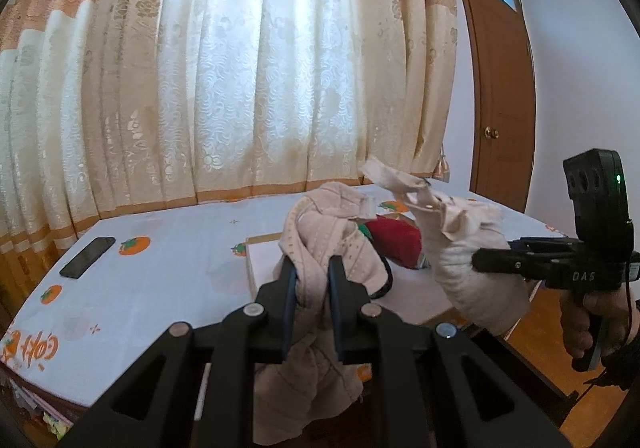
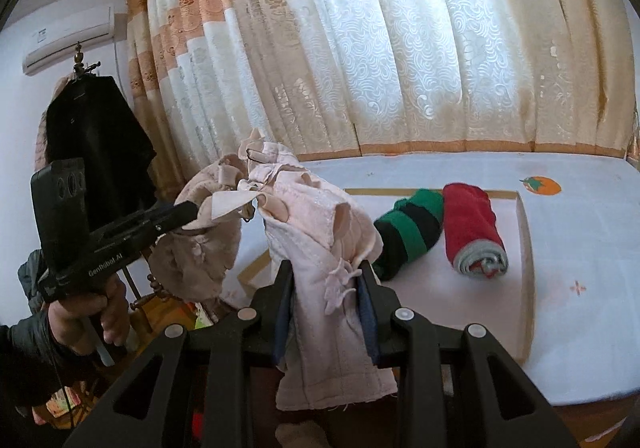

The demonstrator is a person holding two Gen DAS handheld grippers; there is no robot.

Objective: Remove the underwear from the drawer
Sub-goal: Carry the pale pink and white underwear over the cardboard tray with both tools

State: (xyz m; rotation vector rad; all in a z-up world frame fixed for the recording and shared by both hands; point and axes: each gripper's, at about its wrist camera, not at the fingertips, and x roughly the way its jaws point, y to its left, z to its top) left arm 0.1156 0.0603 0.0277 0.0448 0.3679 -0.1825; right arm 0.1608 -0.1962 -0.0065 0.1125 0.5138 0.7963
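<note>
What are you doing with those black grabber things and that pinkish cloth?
A person holds a grabber in each hand. The left gripper and the right gripper are both shut on one beige bra, lifted above a shallow white tray on the bed. A red roll and a green-and-black roll lie in the tray.

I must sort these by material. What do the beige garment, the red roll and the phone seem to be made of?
Beige garment: soft woven or knit fabric, matte, with stitched seams and limp folds; probably cotton.
Red roll: thicker knit cloth, matte, with a grey edge showing at the rolled end.
Phone: smooth, glossy dark face, probably glass.
</note>
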